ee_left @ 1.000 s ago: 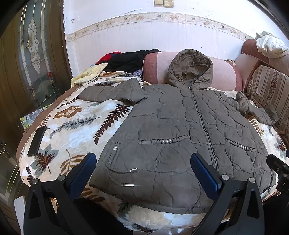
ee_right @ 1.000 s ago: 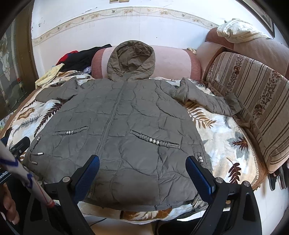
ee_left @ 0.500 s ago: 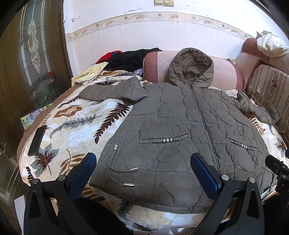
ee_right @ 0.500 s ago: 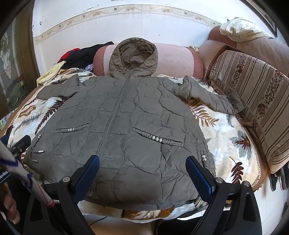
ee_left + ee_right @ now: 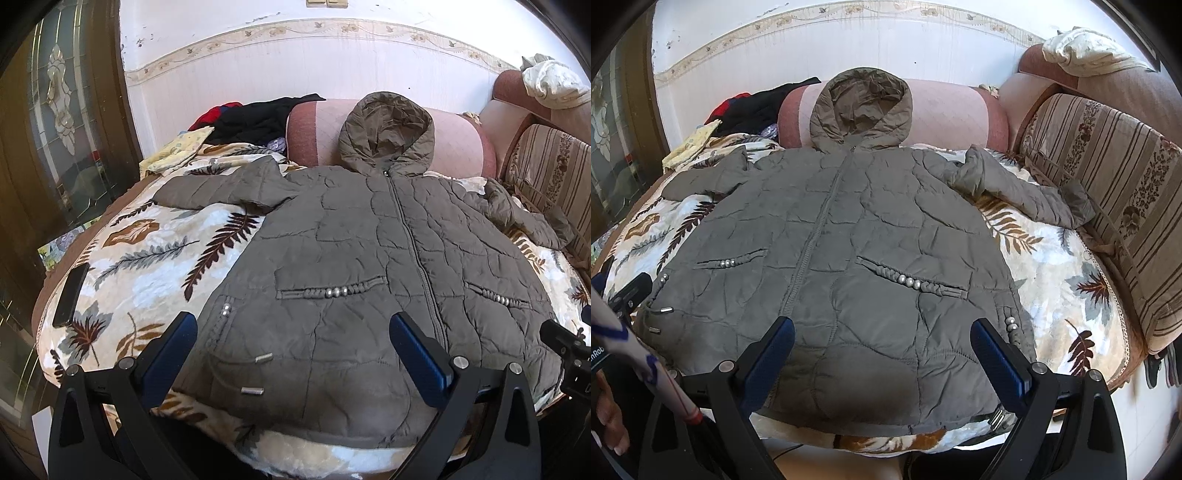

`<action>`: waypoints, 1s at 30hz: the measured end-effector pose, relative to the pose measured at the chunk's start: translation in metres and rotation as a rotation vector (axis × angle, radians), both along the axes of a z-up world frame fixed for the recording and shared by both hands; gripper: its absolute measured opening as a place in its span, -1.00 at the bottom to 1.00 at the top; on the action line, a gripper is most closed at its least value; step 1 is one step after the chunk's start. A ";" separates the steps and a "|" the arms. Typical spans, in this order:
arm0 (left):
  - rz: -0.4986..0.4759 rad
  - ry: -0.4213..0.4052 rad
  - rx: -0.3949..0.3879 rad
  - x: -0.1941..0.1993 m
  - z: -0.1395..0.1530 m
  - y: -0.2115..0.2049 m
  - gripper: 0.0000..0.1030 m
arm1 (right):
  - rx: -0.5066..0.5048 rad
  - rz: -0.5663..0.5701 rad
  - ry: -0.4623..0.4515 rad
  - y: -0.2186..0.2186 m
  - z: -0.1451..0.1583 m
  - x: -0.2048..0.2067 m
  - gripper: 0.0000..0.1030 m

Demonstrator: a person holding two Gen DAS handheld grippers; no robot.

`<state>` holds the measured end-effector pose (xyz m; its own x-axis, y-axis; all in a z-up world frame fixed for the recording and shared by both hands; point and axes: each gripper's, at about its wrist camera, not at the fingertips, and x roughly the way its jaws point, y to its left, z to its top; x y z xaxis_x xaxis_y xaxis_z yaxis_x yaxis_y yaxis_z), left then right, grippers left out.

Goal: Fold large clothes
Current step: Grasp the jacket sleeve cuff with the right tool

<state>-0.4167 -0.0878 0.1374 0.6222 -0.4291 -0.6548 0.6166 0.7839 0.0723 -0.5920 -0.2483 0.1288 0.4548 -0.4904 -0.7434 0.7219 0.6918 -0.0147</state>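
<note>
Left wrist view: my left gripper (image 5: 291, 354) has its jaws wide and holding nothing, hovering just short of the near hem of the coat (image 5: 369, 280); compared with a second ago this view has barely shifted, only a slight drift closer, and the coat lies exactly as it did; I judge folding has not begun and I am lining up for a first grip. The coat is an olive quilted one with a hood, spread front-up and zipped on the bed (image 5: 140, 258), which has a leaf-print cover; its hood (image 5: 386, 136) rests up against a pink bolster (image 5: 458, 147); one sleeve (image 5: 221, 186) reaches out flat to the left; a dark phone (image 5: 70, 293) lies near the bed's left edge, well apart from the coat.

Right wrist view: my right gripper (image 5: 882, 350) also has its jaws wide and empty, over the hem; over the last second this view has crept nearer, the coat (image 5: 849, 229) filling more of it; the other sleeve (image 5: 1019, 188) lies angled out toward a striped cushion (image 5: 1108, 177); the cloth is puffy and lightly creased, both sleeves unfolded.
</note>
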 end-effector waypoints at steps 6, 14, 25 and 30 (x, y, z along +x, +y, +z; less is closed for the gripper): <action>-0.027 -0.006 -0.016 0.022 0.009 -0.037 1.00 | 0.038 -0.044 -0.014 -0.036 0.000 0.000 0.90; -0.121 0.027 0.015 0.074 -0.001 -0.140 1.00 | 0.111 -0.191 -0.098 -0.146 0.017 -0.035 0.90; -0.075 -0.001 0.086 0.127 -0.055 -0.168 1.00 | 0.166 -0.604 -0.160 -0.352 -0.007 -0.118 0.38; -0.061 0.025 0.083 0.137 -0.061 -0.167 1.00 | 0.162 -0.690 -0.152 -0.411 -0.032 -0.122 0.13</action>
